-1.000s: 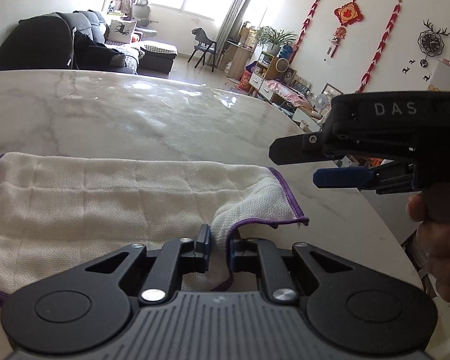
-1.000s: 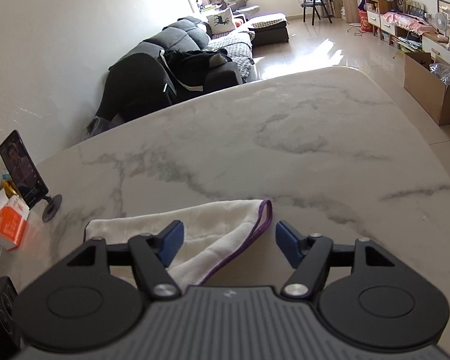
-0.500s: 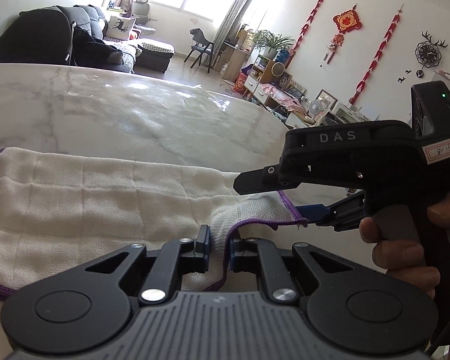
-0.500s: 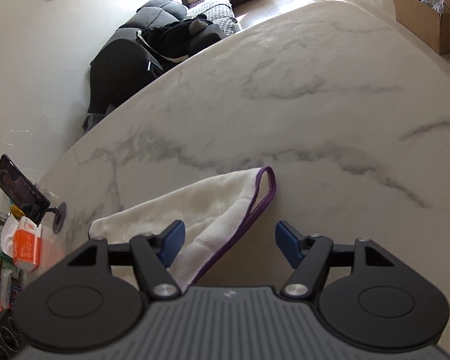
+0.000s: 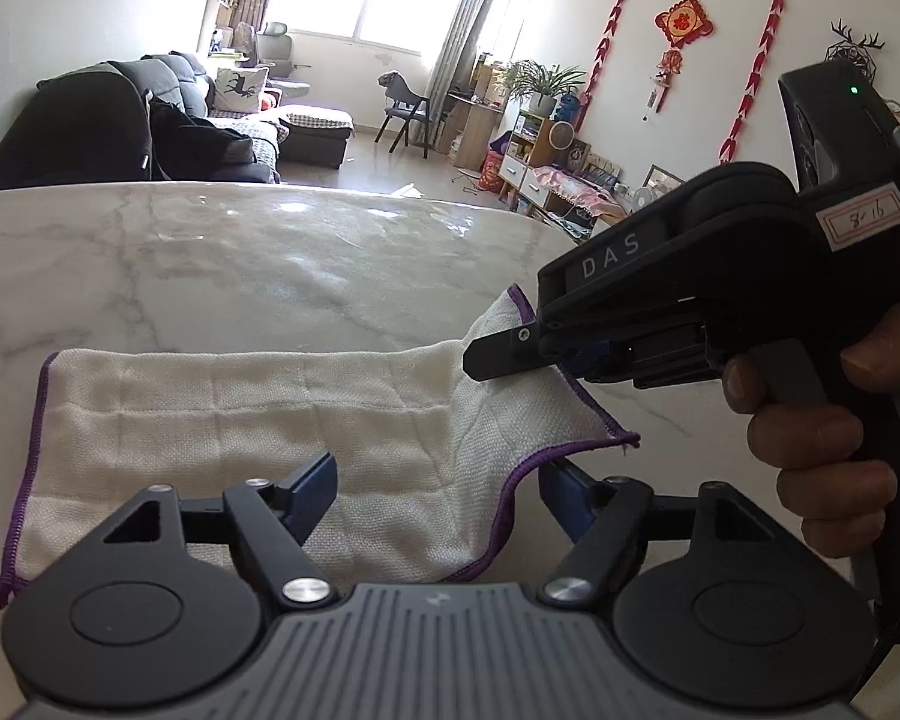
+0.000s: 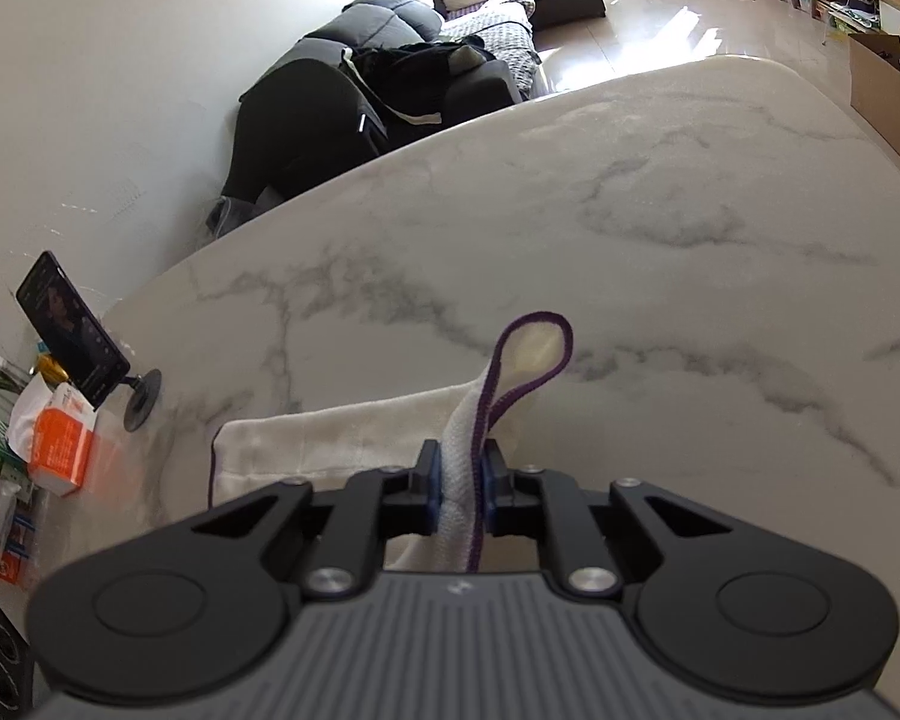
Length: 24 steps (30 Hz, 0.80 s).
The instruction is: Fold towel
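Observation:
A white towel (image 5: 258, 420) with purple hem lies on the marble table (image 5: 270, 264), folded in two. My left gripper (image 5: 438, 486) is opening; its blue pads stand wide apart over the towel's near right edge without pressing it. My right gripper (image 6: 461, 474) is closing, and its pads pinch a bunched strip of the towel (image 6: 462, 456), whose purple-edged corner (image 6: 534, 354) loops up ahead of the fingers. In the left wrist view the right gripper (image 5: 570, 357), held by a hand (image 5: 822, 456), grips the towel's far right corner, lifting it off the table.
A phone on a stand (image 6: 72, 330), an orange box (image 6: 60, 450) and clutter sit at the table's left edge. A dark sofa (image 6: 390, 84) lies beyond the table. A cardboard box (image 6: 888, 96) stands on the floor to the right.
My left gripper let go of the towel's edge and its jaws spread wide. My right gripper moved onto the far right corner and shut on it, bunching and raising the cloth.

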{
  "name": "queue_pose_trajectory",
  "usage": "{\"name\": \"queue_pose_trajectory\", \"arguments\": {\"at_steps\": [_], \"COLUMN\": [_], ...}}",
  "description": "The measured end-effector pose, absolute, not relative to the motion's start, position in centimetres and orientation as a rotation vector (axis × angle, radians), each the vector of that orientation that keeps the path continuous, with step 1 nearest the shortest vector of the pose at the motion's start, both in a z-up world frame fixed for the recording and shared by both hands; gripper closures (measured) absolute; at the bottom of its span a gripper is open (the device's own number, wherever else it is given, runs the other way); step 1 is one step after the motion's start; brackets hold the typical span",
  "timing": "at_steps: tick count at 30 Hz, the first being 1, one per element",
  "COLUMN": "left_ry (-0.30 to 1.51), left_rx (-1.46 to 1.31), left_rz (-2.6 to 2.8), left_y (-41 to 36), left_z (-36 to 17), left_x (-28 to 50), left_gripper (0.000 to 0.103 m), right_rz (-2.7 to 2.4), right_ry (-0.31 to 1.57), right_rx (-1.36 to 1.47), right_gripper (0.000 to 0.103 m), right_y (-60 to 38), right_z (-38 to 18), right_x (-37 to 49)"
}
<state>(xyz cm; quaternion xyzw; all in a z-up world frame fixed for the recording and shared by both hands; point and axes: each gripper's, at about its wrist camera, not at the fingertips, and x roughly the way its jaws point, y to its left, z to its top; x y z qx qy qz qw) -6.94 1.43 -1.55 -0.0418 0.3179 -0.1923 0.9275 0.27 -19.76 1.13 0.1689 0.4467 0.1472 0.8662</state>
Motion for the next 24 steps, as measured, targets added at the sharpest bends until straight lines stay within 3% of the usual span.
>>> {"name": "queue_pose_trajectory", "arguments": {"at_steps": [11, 12, 13, 16, 21, 24], "left_ry": [0.606, 0.603, 0.607, 0.628, 0.651, 0.645], "left_rx": [-0.05, -0.051, -0.059, -0.093, -0.147, -0.144], "left_rz": [-0.356, -0.351, -0.345, -0.327, -0.313, -0.284], "left_y": [2.5, 2.5, 2.7, 3.4, 4.9, 5.7], "left_z": [-1.2, -1.2, -1.2, -1.3, -1.3, -1.1], "left_x": [-8.3, -8.4, -8.3, -8.2, -8.3, -8.6], "left_gripper": [0.024, 0.027, 0.039, 0.061, 0.079, 0.084], "right_rz": [0.404, 0.409, 0.414, 0.429, 0.453, 0.48], "right_ry": [0.949, 0.95, 0.951, 0.954, 0.955, 0.954], "right_rx": [0.316, 0.311, 0.306, 0.279, 0.247, 0.223], "right_gripper": [0.089, 0.089, 0.089, 0.089, 0.089, 0.089], "right_y": [-15.6, -15.4, -15.1, -14.2, -13.3, -12.6], "right_z": [1.5, 1.6, 1.6, 1.8, 2.0, 2.2], "right_x": [1.0, 0.9, 0.9, 0.9, 1.0, 1.0]}}
